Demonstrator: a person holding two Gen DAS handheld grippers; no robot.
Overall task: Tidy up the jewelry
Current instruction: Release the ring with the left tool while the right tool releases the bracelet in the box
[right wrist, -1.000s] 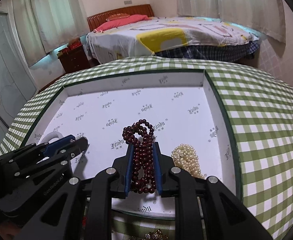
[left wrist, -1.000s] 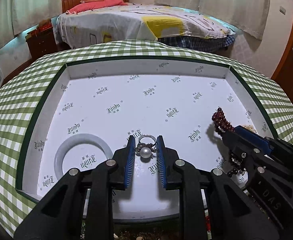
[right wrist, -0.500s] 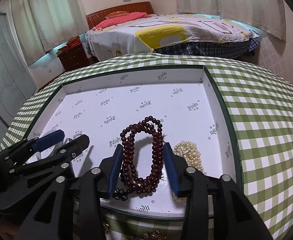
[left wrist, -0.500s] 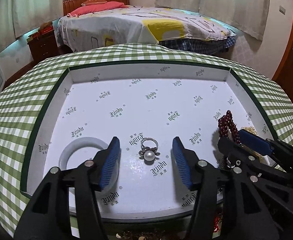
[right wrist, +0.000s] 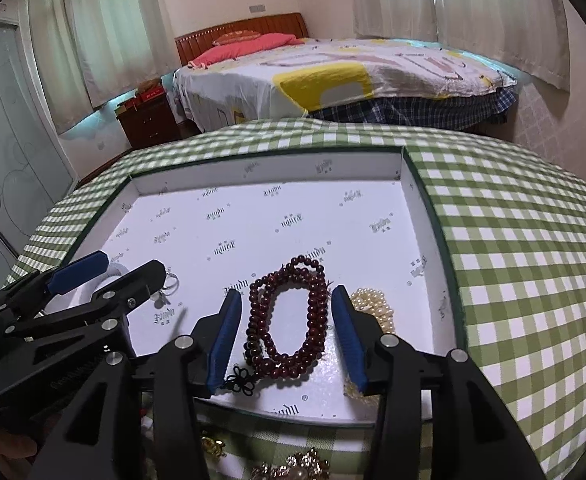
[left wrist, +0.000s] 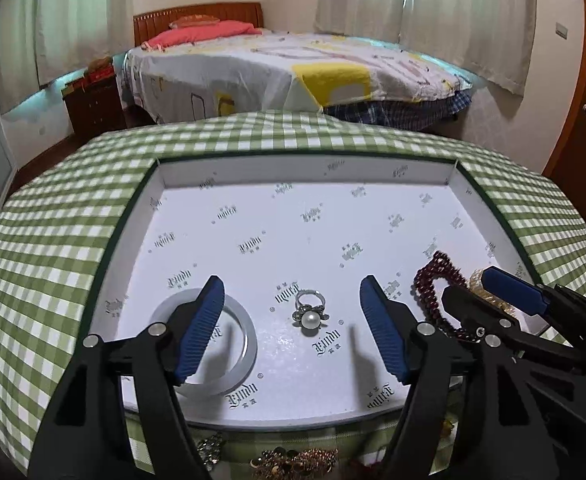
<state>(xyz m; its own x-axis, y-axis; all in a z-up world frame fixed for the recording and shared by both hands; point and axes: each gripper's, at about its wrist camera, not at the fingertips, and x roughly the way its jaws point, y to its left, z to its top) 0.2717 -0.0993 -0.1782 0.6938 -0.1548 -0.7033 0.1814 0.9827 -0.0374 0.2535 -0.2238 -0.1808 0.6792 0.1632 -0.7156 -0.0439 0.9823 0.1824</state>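
A white printed tray (left wrist: 301,172) (right wrist: 265,172) lies on the green checked cloth. In it a pearl ring (left wrist: 310,314) rests flat between the spread fingers of my left gripper (left wrist: 293,324), whose jaws are opening and touch nothing. A white bangle (left wrist: 209,344) lies partly under its left finger. In the right wrist view a dark red bead bracelet (right wrist: 289,320) lies loose on the tray between the blue pads of my right gripper (right wrist: 287,336), which is opening clear of the beads. A pearl strand (right wrist: 373,304) sits just right of the bracelet.
More brooches and gold pieces (left wrist: 293,460) (right wrist: 293,468) lie on the cloth in front of the tray's near rim. A bed (left wrist: 293,68) and a dark wooden nightstand (left wrist: 93,100) stand beyond the table. The far half of the tray holds nothing.
Both grippers have opened: the left let go of the pearl ring and rose slightly, the right released the red bead bracelet, which now lies spread out on the tray.
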